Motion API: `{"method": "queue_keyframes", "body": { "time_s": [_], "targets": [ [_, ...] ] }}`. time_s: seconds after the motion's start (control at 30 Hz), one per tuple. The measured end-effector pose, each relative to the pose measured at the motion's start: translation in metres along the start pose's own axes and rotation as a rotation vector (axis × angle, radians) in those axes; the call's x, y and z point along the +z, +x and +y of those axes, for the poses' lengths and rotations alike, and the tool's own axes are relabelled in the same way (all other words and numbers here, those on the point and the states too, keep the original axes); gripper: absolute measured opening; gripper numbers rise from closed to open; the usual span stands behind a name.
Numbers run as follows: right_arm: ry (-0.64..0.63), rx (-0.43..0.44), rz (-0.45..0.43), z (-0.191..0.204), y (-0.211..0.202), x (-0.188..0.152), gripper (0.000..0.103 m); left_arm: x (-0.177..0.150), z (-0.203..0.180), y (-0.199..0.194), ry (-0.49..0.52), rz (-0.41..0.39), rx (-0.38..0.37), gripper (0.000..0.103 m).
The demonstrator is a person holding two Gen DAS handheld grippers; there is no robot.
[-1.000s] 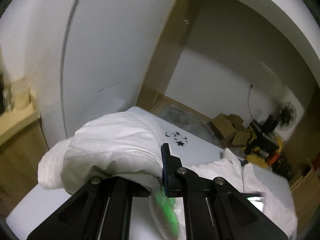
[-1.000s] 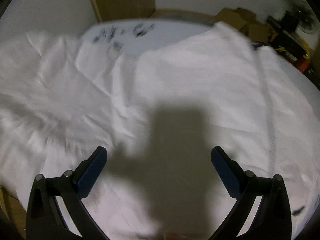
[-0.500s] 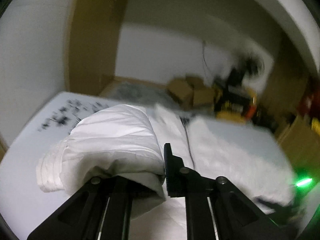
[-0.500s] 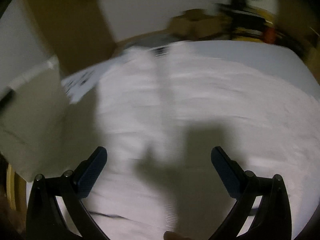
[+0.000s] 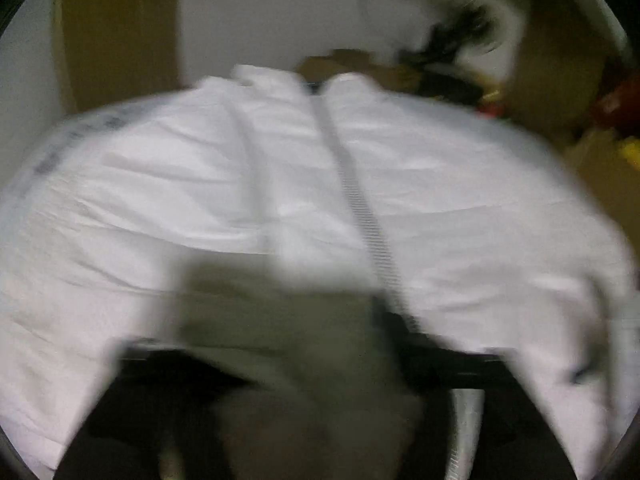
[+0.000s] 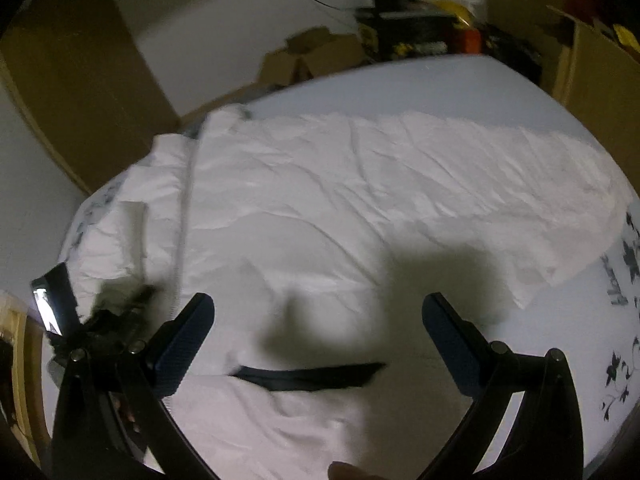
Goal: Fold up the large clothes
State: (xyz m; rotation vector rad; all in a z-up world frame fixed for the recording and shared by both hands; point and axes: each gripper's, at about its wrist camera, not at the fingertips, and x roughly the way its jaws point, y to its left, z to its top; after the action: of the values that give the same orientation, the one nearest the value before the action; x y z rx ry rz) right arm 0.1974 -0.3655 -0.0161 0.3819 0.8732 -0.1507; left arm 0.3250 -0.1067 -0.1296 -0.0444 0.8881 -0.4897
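A large white zip-up jacket point(image 6: 360, 208) lies spread on the white table point(image 6: 460, 92), zipper point(image 5: 360, 208) running away from me. The left wrist view is blurred; white fabric point(image 5: 304, 360) drapes over my left gripper point(image 5: 360, 344) and hides its fingers, so the grip is not visible. In the right wrist view my right gripper point(image 6: 316, 340) is open and empty above the jacket's near part, just over a dark strap point(image 6: 308, 376). The left gripper point(image 6: 100, 324) shows there at the jacket's left edge.
Cardboard boxes point(image 6: 312, 56) and dark clutter point(image 6: 420, 28) stand on the floor beyond the table. A brown panel point(image 6: 80, 80) leans at the left wall. The tablecloth has black flower prints point(image 6: 624, 264) at the right.
The left gripper swung down from holding a raised bundle of fabric to low over the spread jacket. The right gripper view turned so the jacket's right sleeve now shows; it stayed open.
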Motion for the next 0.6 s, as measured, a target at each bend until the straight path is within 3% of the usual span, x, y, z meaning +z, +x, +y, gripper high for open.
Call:
{"method": "queue_keyframes", "body": {
  "time_s": [0.03, 0.13, 0.2, 0.37, 0.47, 0.53, 0.6],
  "targets": [
    [-0.007, 0.013, -0.036, 0.007, -0.012, 0.0, 0.103, -0.003, 0.001, -0.016, -0.019, -0.023, -0.056, 0.103],
    [-0.049, 0.043, -0.126, 0.033, -0.031, 0.004, 0.103, -0.021, 0.006, -0.079, -0.059, -0.118, -0.156, 0.103],
    [-0.128, 0.056, -0.101, 0.063, -0.029, 0.007, 0.103, -0.033, 0.025, -0.122, -0.101, -0.182, -0.185, 0.103],
    [-0.361, 0.064, 0.047, 0.169, 0.007, -0.011, 0.103, -0.084, 0.123, -0.228, -0.372, -0.337, -0.045, 0.103],
    [-0.448, 0.03, 0.098, 0.245, 0.038, -0.031, 0.103, -0.117, 0.171, -0.263, -0.534, -0.376, -0.084, 0.103],
    [-0.498, 0.021, 0.089, 0.283, 0.051, -0.039, 0.103, -0.132, 0.189, -0.277, -0.585, -0.385, -0.08, 0.103],
    [-0.574, -0.048, 0.061, 0.325, 0.067, -0.053, 0.102, -0.15, 0.195, -0.291, -0.597, -0.388, -0.069, 0.103]
  ]
}}
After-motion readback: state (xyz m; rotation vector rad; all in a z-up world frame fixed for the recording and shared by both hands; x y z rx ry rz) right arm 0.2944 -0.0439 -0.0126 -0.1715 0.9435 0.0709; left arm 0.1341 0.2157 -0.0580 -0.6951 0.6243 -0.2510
